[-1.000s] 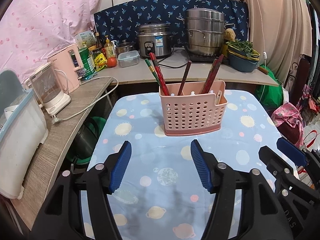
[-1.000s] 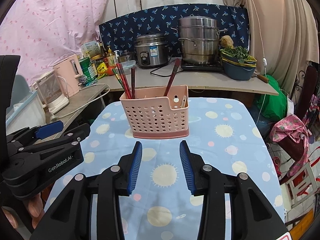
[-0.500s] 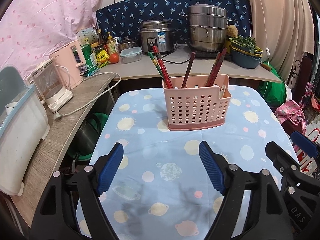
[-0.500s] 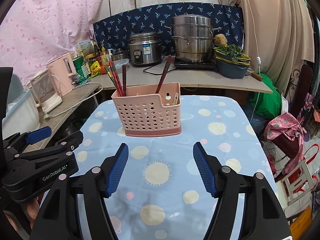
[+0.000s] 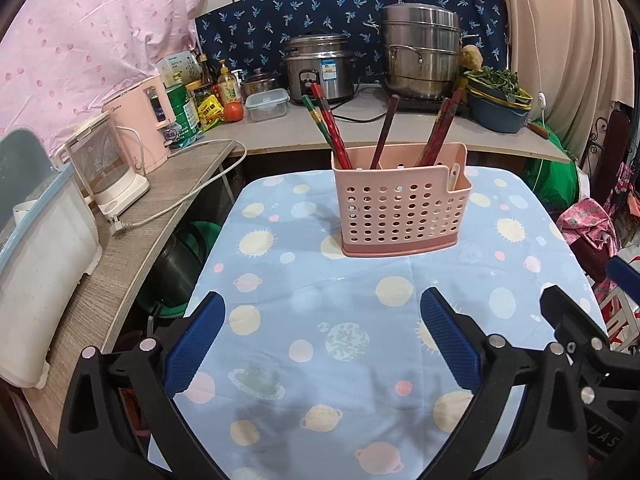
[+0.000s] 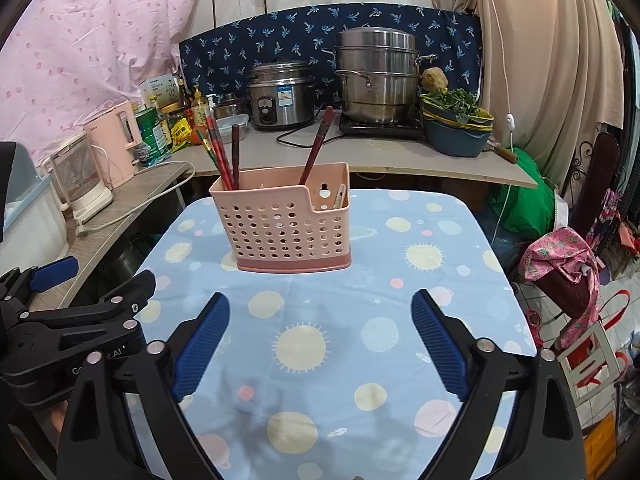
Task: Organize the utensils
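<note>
A cluttered kitchen corner lay ahead of you: a pink dotted curtain on the left and a navy patterned cloth behind the rear counter (image 5: 400, 136). On that counter stood a rice cooker (image 5: 320, 68), a stacked steel steamer (image 5: 420, 52), a blue basin of greens (image 5: 498, 110), a clear lidded box (image 5: 267, 105) and a tomato (image 5: 233, 111). Along the left side sat a pink kettle (image 5: 138, 128) and a glass kettle (image 5: 106, 176) with its cord trailing loose.

Nearer to you, a counter under a blue planet-print cloth (image 5: 352, 320) carried the pink perforated utensil basket (image 5: 400, 204), upright, near its far edge. Red and dark chopsticks (image 5: 330, 128) leaned in its compartments, and a pale utensil (image 6: 340, 196) stood in the small side pocket.

Your left hand-held gripper (image 5: 322, 334) hovered over the cloth, jaws opening wide, nothing between them. Your right hand-held gripper (image 6: 320, 336) did likewise, jaws opening, empty. Bare cloth separated both from the basket; nothing blocked the approach.
</note>
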### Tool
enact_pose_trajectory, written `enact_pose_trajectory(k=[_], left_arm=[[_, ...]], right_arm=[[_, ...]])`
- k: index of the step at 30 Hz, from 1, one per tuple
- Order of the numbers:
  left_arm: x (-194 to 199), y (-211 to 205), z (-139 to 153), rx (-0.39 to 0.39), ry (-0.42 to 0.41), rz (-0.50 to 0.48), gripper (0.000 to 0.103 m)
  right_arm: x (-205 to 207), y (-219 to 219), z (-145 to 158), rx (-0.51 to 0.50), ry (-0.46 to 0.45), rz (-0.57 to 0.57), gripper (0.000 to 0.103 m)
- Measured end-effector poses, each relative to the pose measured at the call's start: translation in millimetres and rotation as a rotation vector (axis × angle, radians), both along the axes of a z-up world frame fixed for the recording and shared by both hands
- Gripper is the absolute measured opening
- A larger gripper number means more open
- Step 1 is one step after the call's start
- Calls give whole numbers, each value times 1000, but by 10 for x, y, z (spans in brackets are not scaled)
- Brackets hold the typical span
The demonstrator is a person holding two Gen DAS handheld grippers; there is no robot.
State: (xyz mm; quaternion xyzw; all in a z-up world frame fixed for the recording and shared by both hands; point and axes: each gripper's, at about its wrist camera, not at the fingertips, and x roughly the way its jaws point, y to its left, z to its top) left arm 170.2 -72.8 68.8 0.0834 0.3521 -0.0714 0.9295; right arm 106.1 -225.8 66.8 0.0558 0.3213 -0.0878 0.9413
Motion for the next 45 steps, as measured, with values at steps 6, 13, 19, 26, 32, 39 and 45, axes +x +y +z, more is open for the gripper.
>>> enact_pose_trajectory(k=[6, 13, 19, 26, 32, 39, 45], left_arm=[[12, -5, -45, 6, 6, 11, 96], [7, -16, -53, 16, -2, 16, 96], [12, -20, -55, 19, -3, 15, 96], [12, -24, -59, 20, -3, 19, 96], [31, -19, -104, 24, 15, 34, 96], [35, -10, -119, 21, 16, 39, 96], [47, -9, -134, 10, 16, 52, 96]], right_arm=[[20, -50, -26, -6, 10, -23, 97], [38, -100, -74, 6, 24, -36, 97], [53, -111, -102, 6, 33, -41, 97], [54, -117, -133, 5, 43, -45, 97], [64, -113, -154, 7, 52, -43, 97], [78, -128, -184, 11, 61, -46, 97], [85, -134, -198, 12, 66, -47, 97]])
